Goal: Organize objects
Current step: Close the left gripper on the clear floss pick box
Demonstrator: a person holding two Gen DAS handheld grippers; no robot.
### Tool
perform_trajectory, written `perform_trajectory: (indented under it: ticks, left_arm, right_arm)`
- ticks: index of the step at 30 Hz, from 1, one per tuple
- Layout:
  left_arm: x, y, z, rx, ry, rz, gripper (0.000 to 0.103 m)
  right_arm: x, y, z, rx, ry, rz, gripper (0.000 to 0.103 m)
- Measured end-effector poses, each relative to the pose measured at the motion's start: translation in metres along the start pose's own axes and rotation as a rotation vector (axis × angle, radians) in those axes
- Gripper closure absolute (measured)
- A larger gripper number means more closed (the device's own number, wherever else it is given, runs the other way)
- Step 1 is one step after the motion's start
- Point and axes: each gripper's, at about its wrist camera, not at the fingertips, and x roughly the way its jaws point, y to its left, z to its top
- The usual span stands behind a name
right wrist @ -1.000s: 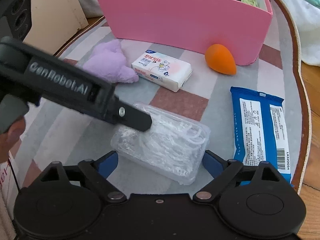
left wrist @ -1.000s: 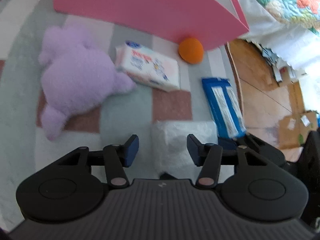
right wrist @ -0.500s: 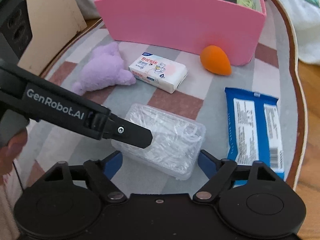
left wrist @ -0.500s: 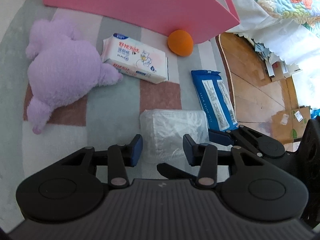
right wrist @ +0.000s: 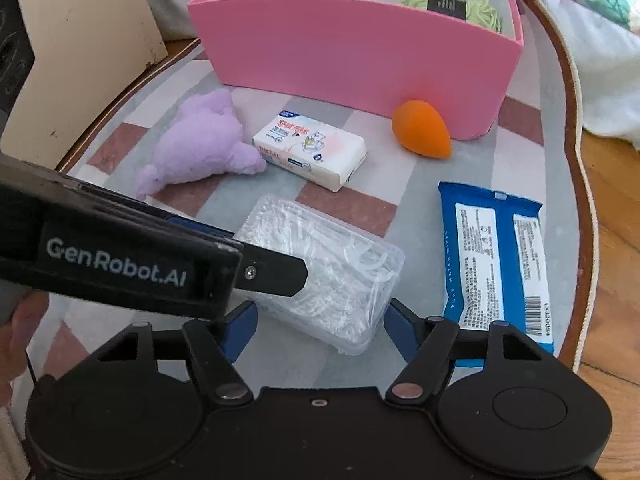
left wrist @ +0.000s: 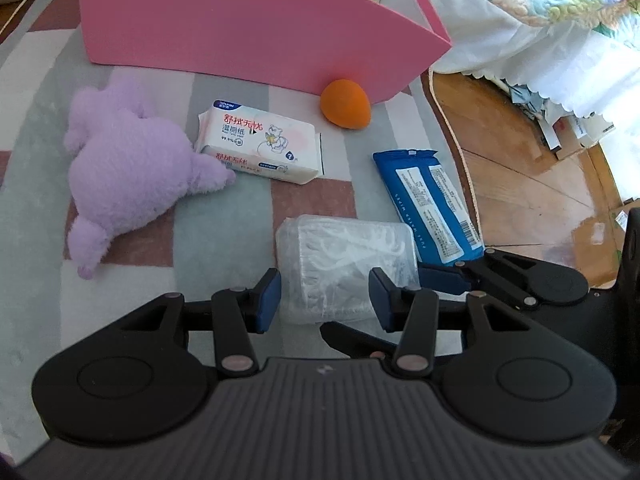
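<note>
Right jaws narrowed around clear box (right wrist: 320,272); yarn (right wrist: 452,4) inside pink bin (right wrist: 352,52).

Pink box (right wrist: 360,56), orange sponge (right wrist: 420,128), lilac plush (left wrist: 132,168), blue packet (right wrist: 496,256).

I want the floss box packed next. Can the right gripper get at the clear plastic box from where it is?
Probably yes: the right gripper straddles the clear plastic box, its jaws just closing in. The left gripper crowds one end but doesn't block it.

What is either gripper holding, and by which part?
Nothing yet: the right gripper has just been closing its jaws around the near end of the clear plastic box.
</note>
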Motion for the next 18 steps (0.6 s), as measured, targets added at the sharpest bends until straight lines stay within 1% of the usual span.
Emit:
perform_trajectory:
  ticks: [3,9,11,13,18]
  left_arm:
    - [-0.006,-0.001,-0.001,-0.004,0.001,-0.011,0.057]
    - [-0.028,-0.016,-0.003,0.028,-0.025,-0.004,0.057]
    - [-0.035,-0.019,-0.003,0.023,-0.024,-0.016,0.057]
    - [-0.042,-0.022,-0.003,0.026,-0.035,-0.021,0.057]
    - [-0.058,-0.032,-0.001,0.071,-0.06,-0.026,0.057]
  right_arm:
    - [-0.006,0.005,-0.001,-0.035,-0.008,-0.019,0.028]
    - [-0.026,0.006,0.005,-0.041,-0.013,-0.005,0.027]
    - [-0.035,0.009,0.008,-0.052,-0.013,-0.005,0.025]
    - [-0.041,0.011,0.009,-0.07,-0.023,-0.014,0.024]
    - [-0.059,0.015,0.016,-0.101,-0.042,-0.023,0.023]
